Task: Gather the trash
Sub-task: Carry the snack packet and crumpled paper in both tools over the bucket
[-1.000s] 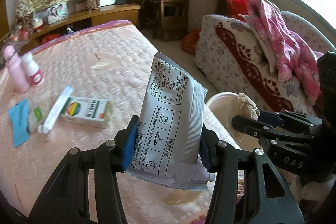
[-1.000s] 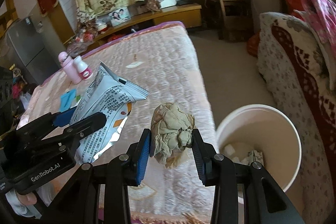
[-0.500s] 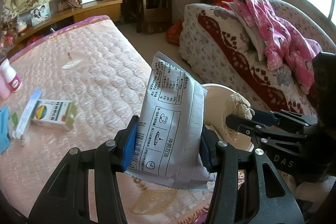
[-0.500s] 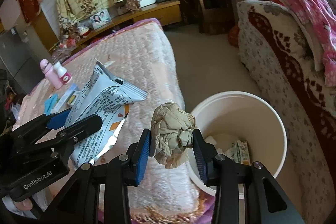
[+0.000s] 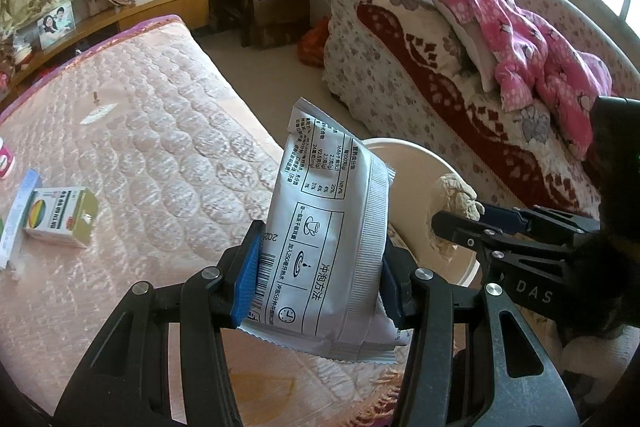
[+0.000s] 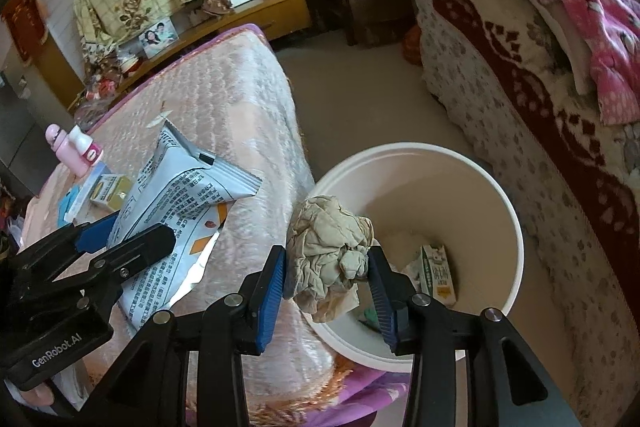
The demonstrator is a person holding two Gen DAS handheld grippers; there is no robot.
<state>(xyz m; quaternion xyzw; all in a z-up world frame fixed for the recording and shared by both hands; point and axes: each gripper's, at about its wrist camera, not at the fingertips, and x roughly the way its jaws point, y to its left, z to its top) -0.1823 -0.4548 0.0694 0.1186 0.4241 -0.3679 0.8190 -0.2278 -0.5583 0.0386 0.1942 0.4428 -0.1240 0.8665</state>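
- Paper wad, crumpled and tan, sits pinched between the blue pads of the right gripper; it pokes up past the fingertips, and its lower tail hangs over the near rim of the bin.
- Just ahead of and below that gripper lies the white bin, mouth up, with a small carton and other scraps on its floor. The wad is at the bin's near-left edge, not yet over the middle, so in my judgement the drop calls for a short carry forward and to the right.
- Left gripper is clamped on the lower end of a silver sachet, whose long axis runs upright, leaning a little away from the camera.
- From the left gripper the bin lies ahead and to the right, partly hidden behind the sachet; this gripper hangs over the pink quilted bed.
- Right hand is the nearer to the opening, so its load should go first.
- Beyond, to the left on the bed, a small box remains.
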